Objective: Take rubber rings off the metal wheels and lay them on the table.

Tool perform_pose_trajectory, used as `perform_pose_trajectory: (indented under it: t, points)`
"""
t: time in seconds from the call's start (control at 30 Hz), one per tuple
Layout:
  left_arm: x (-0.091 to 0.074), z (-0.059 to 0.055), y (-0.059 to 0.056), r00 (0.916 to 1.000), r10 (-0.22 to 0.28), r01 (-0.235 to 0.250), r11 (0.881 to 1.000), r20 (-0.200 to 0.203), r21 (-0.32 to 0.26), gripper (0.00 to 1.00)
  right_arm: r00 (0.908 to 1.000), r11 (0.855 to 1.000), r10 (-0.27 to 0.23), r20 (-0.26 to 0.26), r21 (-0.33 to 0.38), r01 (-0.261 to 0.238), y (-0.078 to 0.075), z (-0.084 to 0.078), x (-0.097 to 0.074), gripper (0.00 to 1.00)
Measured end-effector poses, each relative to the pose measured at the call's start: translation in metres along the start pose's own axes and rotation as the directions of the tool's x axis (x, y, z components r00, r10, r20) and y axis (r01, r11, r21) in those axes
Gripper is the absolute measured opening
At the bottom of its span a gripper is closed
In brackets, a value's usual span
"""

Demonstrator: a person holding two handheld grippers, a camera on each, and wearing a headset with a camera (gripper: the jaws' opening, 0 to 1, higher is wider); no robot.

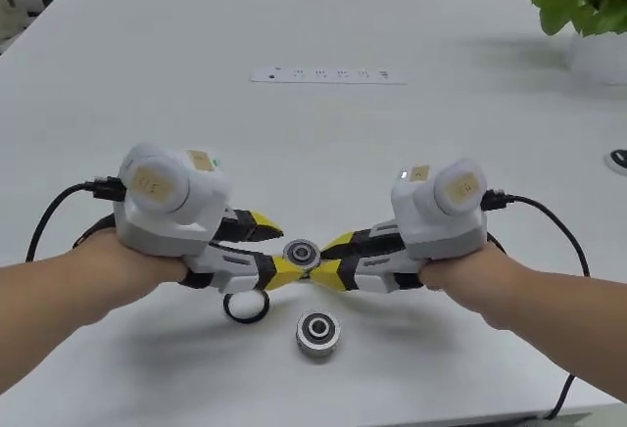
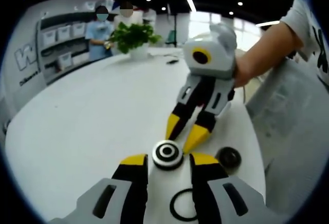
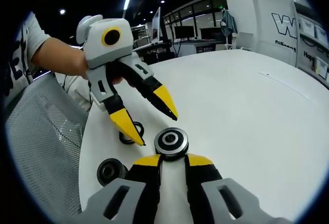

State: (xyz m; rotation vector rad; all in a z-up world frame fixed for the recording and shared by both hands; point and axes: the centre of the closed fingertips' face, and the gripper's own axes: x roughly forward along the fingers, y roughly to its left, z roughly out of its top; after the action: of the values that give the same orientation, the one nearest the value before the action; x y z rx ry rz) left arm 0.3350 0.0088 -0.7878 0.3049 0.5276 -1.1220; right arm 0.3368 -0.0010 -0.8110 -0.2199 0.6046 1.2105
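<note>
The wheel (image 1: 301, 252) being worked lies flat, face up, toward the near edge of the table (image 1: 323, 143), directly between your two grippers. A dark band round its rim is judged to be its rubber ring, not yet off.

Your left gripper (image 1: 284, 249) has its jaws well apart and straddles the wheel from the left, one tip on its far side and one on its near side. Your right gripper (image 1: 329, 260) points in from the right with jaws almost together and tips at the wheel's right rim. Whether they pinch the ring cannot be told.

A loose rubber ring (image 1: 246, 306) lies near and left. A second wheel (image 1: 318, 333), apparently bare, lies nearest you.

Judgement: both grippers are equally close, so peel rightward while the left steadies.
</note>
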Motion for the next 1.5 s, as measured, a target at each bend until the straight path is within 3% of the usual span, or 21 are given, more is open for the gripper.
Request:
perform_pose_trajectory:
  t: [0.43, 0.93, 1.2, 1.5]
  points:
    - [0.011, 0.001, -0.004, 0.9997, -0.017, 0.017, 1.000, -0.020, 0.025, 0.24, 1.0000, 1.000, -0.001, -0.001, 0.004, 0.001, 0.000, 0.000, 0.000, 0.15]
    - [0.011, 0.000, 0.005, 0.9995, 0.022, -0.022, 1.000, -0.023, -0.005, 0.14, 1.0000, 1.000, -0.002, 0.001, 0.022, 0.002, 0.000, -0.001, 0.000, 0.09]
    - [0.011, -0.001, 0.005, 0.9987, 0.036, -0.035, 0.999, -0.038, 0.015, 0.13, 0.9997, 0.994, -0.012, 0.023, 0.109, 0.010, -0.004, -0.003, -0.001, 0.02]
    - [0.011, -0.001, 0.004, 0.9977, 0.050, -0.049, 0.998, -0.045, 0.026, 0.13, 0.9973, 0.973, -0.022, 0.070, 0.230, 0.005, -0.010, 0.000, -0.005, 0.00]
